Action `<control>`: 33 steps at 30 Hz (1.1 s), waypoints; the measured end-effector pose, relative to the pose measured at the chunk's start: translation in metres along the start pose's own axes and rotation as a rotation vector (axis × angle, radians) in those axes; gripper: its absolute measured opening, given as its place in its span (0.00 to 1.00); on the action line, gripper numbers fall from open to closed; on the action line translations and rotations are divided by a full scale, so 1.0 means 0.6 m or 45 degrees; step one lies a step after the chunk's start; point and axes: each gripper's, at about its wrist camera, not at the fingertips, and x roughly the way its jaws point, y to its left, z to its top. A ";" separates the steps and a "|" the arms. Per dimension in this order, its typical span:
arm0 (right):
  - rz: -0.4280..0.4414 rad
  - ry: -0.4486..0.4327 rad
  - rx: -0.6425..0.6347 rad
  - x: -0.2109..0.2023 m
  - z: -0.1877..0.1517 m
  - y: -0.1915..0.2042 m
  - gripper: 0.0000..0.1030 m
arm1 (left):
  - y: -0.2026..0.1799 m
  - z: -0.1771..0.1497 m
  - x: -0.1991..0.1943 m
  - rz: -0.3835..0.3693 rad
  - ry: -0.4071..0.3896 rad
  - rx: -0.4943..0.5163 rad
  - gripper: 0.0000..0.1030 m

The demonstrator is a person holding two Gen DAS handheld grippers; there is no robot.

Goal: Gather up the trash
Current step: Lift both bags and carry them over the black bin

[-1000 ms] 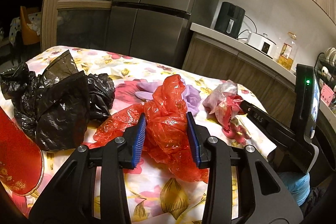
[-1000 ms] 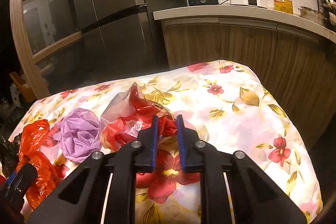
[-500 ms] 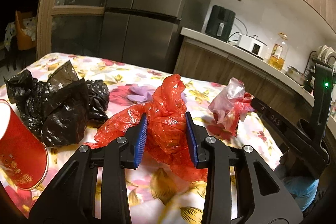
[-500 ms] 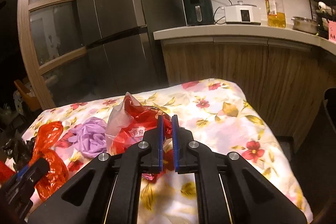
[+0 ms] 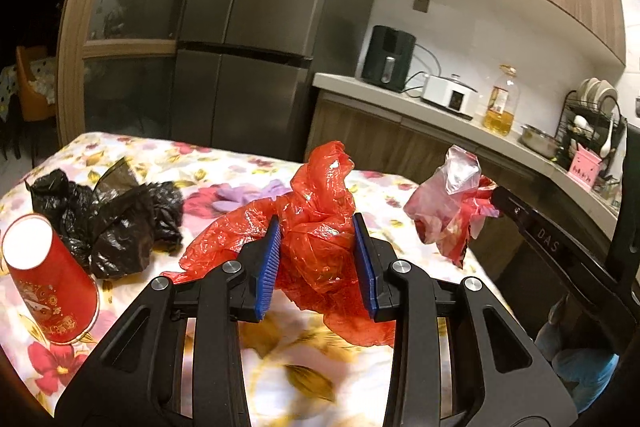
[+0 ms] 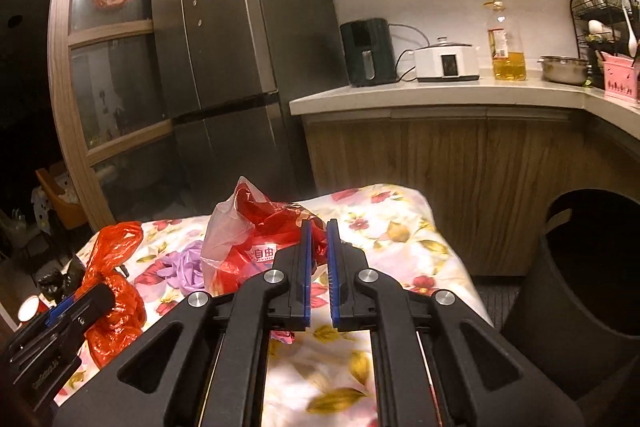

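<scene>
— Surface and room?
— Flowered table (image 5: pixel 224 163) at frame centre; fridge (image 5: pixel 264 27) behind, kitchen counter (image 6: pixel 440 95) upper right, dark bin (image 6: pixel 580 267) lower right.
— Trash?
— Black bag (image 5: pixel 108 219) and red cup (image 5: pixel 48 279) at left, purple bag (image 6: pixel 188 263) mid-table.
— Grips?
— Left hand-held gripper (image 5: pixel 316 259) clamped on orange-red bag (image 5: pixel 320 219); right hand-held gripper (image 6: pixel 318 271) nearly closed, pinching red-and-clear bag (image 6: pixel 248 239).
— Changed since before?
— Both bags lifted higher off the cloth; right jaws narrowed further on the bag; more counter and bin in view.
</scene>
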 end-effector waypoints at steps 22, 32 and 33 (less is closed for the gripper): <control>-0.260 -0.174 0.084 -0.179 0.044 -0.181 0.08 | -0.240 0.007 -0.036 -0.300 -0.039 0.151 0.32; -0.445 -0.226 0.137 -0.231 0.048 -0.276 0.08 | -0.369 -0.001 -0.025 -0.462 -0.032 0.220 0.32; -0.462 -0.230 0.138 -0.232 0.048 -0.283 0.07 | -0.377 -0.001 -0.023 -0.472 -0.033 0.227 0.32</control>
